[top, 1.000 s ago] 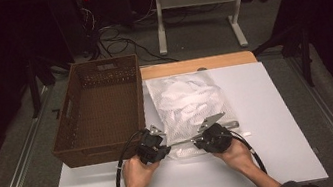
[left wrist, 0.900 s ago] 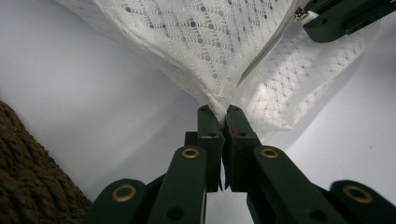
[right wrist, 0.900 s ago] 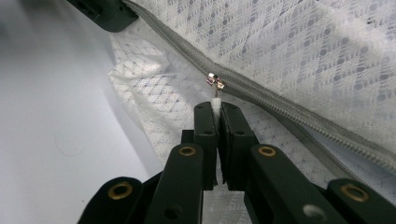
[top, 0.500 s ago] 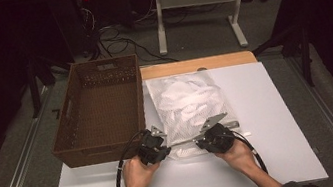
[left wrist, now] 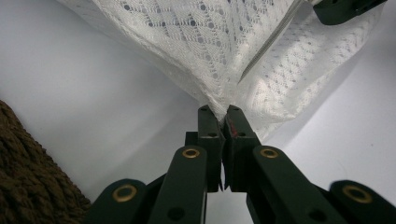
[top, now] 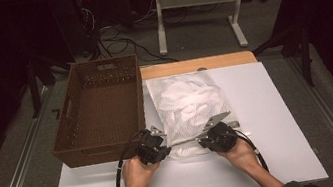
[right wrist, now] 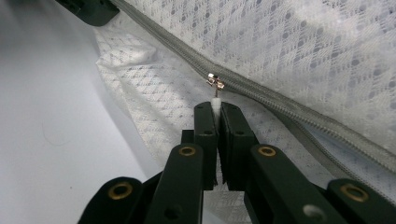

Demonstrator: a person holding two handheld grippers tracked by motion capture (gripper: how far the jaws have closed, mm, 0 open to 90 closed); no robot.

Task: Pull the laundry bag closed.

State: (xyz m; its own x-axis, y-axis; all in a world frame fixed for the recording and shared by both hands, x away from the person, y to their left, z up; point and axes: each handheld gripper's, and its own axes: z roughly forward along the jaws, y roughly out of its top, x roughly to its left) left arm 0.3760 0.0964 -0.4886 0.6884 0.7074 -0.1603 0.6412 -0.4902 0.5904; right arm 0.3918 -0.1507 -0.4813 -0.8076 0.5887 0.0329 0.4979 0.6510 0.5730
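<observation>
A white mesh laundry bag (top: 187, 104) with white cloth inside lies on the white table, its grey zipper (right wrist: 299, 112) along the near edge. My left gripper (top: 164, 149) is shut on the bag's near left corner (left wrist: 219, 106), the mesh pinched between its jaws. My right gripper (top: 206, 142) is shut on the white zipper pull tab (right wrist: 215, 102), just below the small metal slider (right wrist: 215, 81). In the high view both grippers sit close together at the bag's near edge, pointing toward each other. The other gripper's black tip (left wrist: 345, 9) shows at the top right of the left gripper view.
A brown woven basket (top: 99, 111) stands to the left of the bag, its corner (left wrist: 32, 177) close beside my left gripper. The white table board (top: 280, 121) extends to the right. A wooden strip (top: 195, 64) lies behind the bag. Cables trail from both grippers.
</observation>
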